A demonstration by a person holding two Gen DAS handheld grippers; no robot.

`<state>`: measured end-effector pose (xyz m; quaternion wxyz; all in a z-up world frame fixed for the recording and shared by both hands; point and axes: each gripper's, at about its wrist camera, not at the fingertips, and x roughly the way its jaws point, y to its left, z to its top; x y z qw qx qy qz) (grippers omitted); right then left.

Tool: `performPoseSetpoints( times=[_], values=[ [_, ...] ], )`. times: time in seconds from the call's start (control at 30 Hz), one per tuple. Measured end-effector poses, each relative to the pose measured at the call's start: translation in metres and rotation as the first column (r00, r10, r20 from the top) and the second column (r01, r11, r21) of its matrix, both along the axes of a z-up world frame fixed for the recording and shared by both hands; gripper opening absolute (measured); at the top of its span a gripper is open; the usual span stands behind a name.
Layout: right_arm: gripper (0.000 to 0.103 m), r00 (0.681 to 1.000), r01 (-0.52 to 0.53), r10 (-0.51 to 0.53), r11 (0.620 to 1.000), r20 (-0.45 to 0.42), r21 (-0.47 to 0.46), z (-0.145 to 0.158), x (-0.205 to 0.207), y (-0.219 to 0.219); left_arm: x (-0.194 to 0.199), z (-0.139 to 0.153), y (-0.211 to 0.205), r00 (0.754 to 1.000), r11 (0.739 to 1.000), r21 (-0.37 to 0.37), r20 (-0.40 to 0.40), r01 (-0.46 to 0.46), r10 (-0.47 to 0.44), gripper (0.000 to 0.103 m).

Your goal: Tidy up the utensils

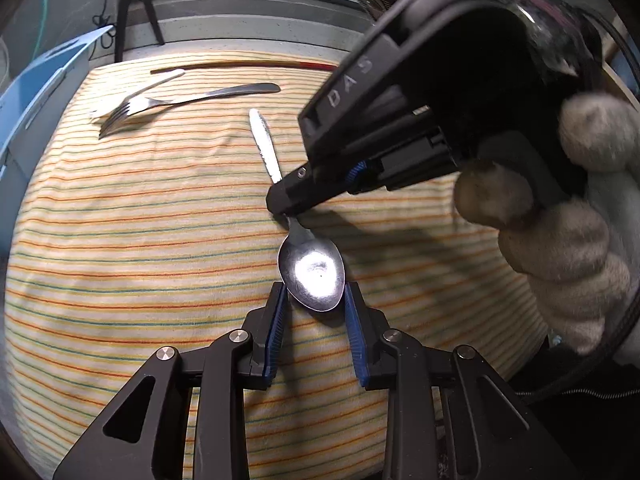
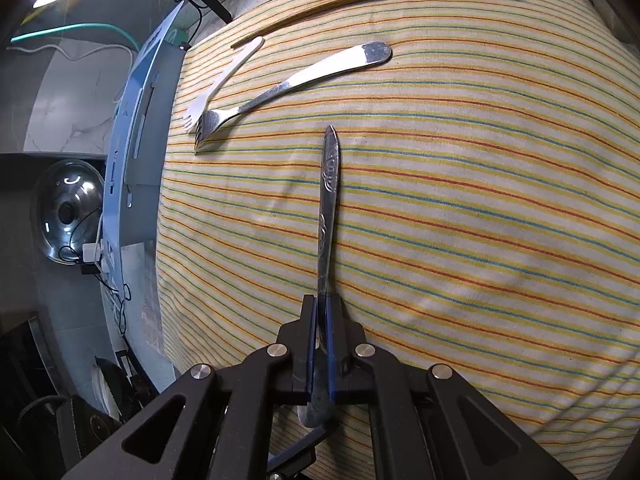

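Left wrist view: shows a silver metal spoon with an embossed handle (image 1: 312,276), bowl up, on or just above a cream cloth with orange, yellow and green stripes (image 1: 140,240) spread over the tabletop; cannot tell which. Finds the left gripper (image 1: 314,289) at 6 o'clock with jaws parted, one blue pad at either rim of the bowl and seemingly not pressing it. Finds the right gripper (image 1: 285,208), carried by a hand in a pale knitted glove (image 1: 560,220), reaching in from 2 o'clock with jaws closed on the spoon's neck.

Confirms this from the right wrist view: right gripper (image 2: 322,306) pinched narrow on the handle, spoon (image 2: 329,200) running toward 12 o'clock, bowl tucked under the linkage at 6 o'clock.

Places a steel fork (image 1: 192,100) and a white plastic fork (image 1: 136,92) at 11 o'clock of the spoon, and a wooden chopstick with a red end (image 1: 240,66) at 12 o'clock along the far cloth edge.

Reads as a handover, with the spoon probably bound for a place beside the forks. To do it well:
- Clear the left pads fully off the bowl first.
- Keep the right pinch firm, since smooth narrow metal likely pivots under the bowl's weight.
- Lift straight.
- Lay the handle parallel to the steel fork, near it but not touching.
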<state>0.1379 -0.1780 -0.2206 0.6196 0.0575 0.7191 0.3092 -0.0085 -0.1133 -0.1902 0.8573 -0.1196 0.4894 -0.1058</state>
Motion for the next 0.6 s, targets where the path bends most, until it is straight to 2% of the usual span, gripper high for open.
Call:
performPoseSetpoints(
  times=[0.33,0.43,0.6],
  values=[
    [0.004,0.999,0.039,-0.039,0.999,-0.015,0.034,0.0,0.0,-0.005,0.004,0.001,0.011,1.0,1.0,-0.027,0.024,0.01,-0.009,0.025],
    [0.002,0.998,0.053,-0.052,0.998,-0.017,0.045,0.004,0.002,-0.006,0.002,0.007,0.015,0.999,1.0,-0.026,0.038,0.002,-0.001,0.013],
    [0.002,0.999,0.053,-0.053,0.997,-0.002,0.054,0.013,0.002,0.001,0.002,0.01,0.026,0.999,1.0,-0.026,0.05,0.008,-0.007,0.013]
  ],
)
